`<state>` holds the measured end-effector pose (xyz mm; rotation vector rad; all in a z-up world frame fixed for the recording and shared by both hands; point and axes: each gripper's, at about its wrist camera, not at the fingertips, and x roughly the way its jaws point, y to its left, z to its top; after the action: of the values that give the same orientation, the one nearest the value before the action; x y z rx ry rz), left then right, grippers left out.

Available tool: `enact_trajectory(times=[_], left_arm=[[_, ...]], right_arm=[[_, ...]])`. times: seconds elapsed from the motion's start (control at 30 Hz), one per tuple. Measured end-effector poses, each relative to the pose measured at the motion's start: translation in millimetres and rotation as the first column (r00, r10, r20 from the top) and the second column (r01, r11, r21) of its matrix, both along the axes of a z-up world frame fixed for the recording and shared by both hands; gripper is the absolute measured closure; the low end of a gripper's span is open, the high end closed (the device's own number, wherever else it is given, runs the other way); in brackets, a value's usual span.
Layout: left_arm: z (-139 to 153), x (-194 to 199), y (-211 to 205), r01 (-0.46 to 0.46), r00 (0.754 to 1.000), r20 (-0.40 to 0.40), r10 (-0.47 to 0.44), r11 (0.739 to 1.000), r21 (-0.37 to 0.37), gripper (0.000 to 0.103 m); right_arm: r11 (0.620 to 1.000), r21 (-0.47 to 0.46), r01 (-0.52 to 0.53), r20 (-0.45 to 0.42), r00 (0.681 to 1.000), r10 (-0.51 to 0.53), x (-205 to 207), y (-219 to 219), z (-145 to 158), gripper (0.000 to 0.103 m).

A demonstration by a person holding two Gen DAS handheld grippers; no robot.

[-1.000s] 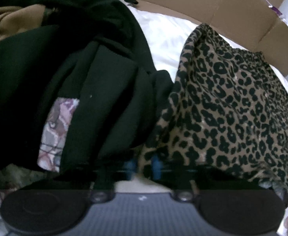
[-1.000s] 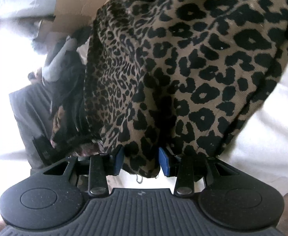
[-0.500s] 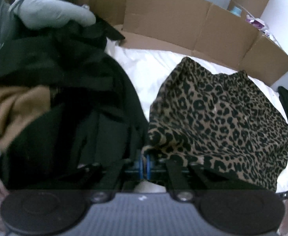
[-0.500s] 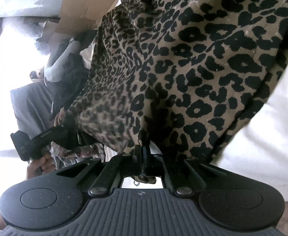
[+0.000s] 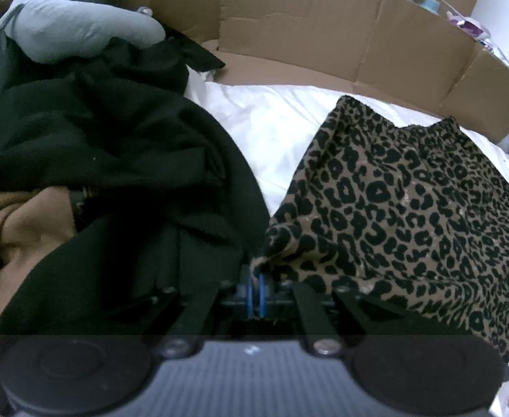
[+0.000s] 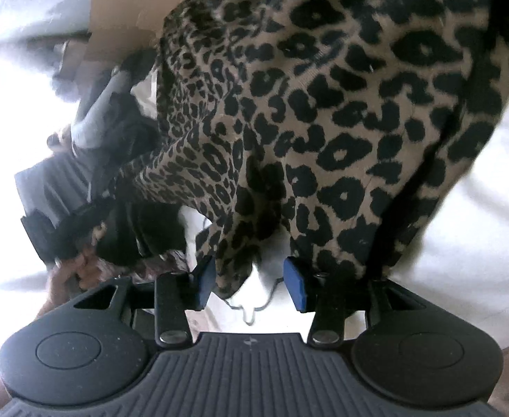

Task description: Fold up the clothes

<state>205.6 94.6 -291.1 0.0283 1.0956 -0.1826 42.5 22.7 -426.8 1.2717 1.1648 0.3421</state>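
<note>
Writing is nowhere readable; left hand-held gripper [image 5: 256, 286] pinches leopard-print garment [image 5: 411, 215], right hand-held gripper [image 6: 249, 283] opening around its corner.

There are no words, numbers or brand names to read anywhere in these pictures. The only sign is a tiny pale mark, too small to make out, on the ribbed grey body of the left gripper [image 5: 256, 293] and on the body of the right gripper [image 6: 251, 283].
</note>
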Motion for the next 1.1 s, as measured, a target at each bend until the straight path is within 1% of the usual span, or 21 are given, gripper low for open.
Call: enact_trajectory(times=[0.03, 0.07, 0.13, 0.17, 0.27, 0.3, 0.33, 0.4, 0.47, 0.5, 0.6, 0.67, 0.83, 0.97, 1.1], left_arm=[[0, 0, 0, -0.002, 1.000, -0.001, 0.002, 1.000, -0.002, 0.099], [-1, 0, 0, -0.004, 1.000, -0.001, 0.004, 1.000, -0.004, 0.099], [-2, -1, 0, -0.007, 1.000, -0.003, 0.007, 1.000, -0.008, 0.099], [-2, -1, 0, -0.007, 1.000, -0.005, 0.007, 1.000, -0.008, 0.099], [-2, -2, 1, -0.010, 1.000, -0.009, 0.010, 1.000, -0.010, 0.099], [-2, -3, 1, -0.011, 1.000, -0.009, 0.011, 1.000, -0.011, 0.099], [-2, -3, 1, -0.013, 1.000, -0.009, 0.013, 1.000, -0.012, 0.099], [-2, -4, 2, -0.015, 1.000, -0.010, 0.015, 1.000, -0.013, 0.099], [-2, -5, 2, -0.017, 1.000, -0.011, 0.017, 1.000, -0.015, 0.099], [-2, -5, 2, -0.017, 1.000, -0.012, 0.017, 1.000, -0.015, 0.099], [1, -6, 4, -0.020, 1.000, -0.019, 0.020, 1.000, -0.017, 0.099], [5, -7, 4, -0.029, 0.999, -0.029, 0.028, 0.999, -0.021, 0.099], [17, -14, 2, -0.035, 0.998, -0.050, 0.034, 0.999, -0.025, 0.099], [18, -21, 2, -0.029, 0.996, -0.082, 0.029, 1.000, -0.002, 0.099], [0, -23, 7, -0.038, 0.992, -0.122, 0.042, 0.998, 0.040, 0.099]], right_arm=[[0.999, 0.031, 0.030, -0.010, 1.000, -0.029, -1, 1, -4, 0.039], [0.996, 0.062, 0.060, -0.021, 0.998, -0.059, -1, 2, -9, 0.037], [0.992, 0.089, 0.086, -0.046, 0.996, -0.082, 1, 7, -18, 0.036], [0.992, 0.086, 0.087, -0.052, 0.995, -0.083, 2, 10, -21, 0.036], [0.996, 0.052, 0.066, -0.054, 0.997, -0.063, 7, 17, -24, 0.048], [0.997, 0.049, 0.061, -0.054, 0.997, -0.058, 9, 19, -24, 0.056], [0.997, 0.052, 0.059, -0.054, 0.997, -0.056, 9, 21, -25, 0.061], [0.997, 0.055, 0.052, -0.054, 0.997, -0.049, 11, 25, -27, 0.066], [0.999, 0.049, 0.022, -0.045, 0.999, -0.020, 12, 31, -25, 0.085], [0.999, 0.042, 0.002, -0.042, 0.999, 0.000, 14, 34, -24, 0.100], [0.998, 0.012, -0.062, -0.026, 0.998, 0.062, 17, 36, -14, 0.100], [0.996, -0.008, -0.093, -0.016, 0.996, 0.093, 16, 30, -5, 0.100], [0.984, -0.098, -0.150, -0.019, 0.989, 0.149, 11, 11, 13, 0.101], [0.970, -0.144, -0.198, -0.042, 0.980, 0.194, 10, 10, 15, 0.101], [0.960, -0.165, -0.227, -0.072, 0.973, 0.218, 9, 16, 6, 0.101]])
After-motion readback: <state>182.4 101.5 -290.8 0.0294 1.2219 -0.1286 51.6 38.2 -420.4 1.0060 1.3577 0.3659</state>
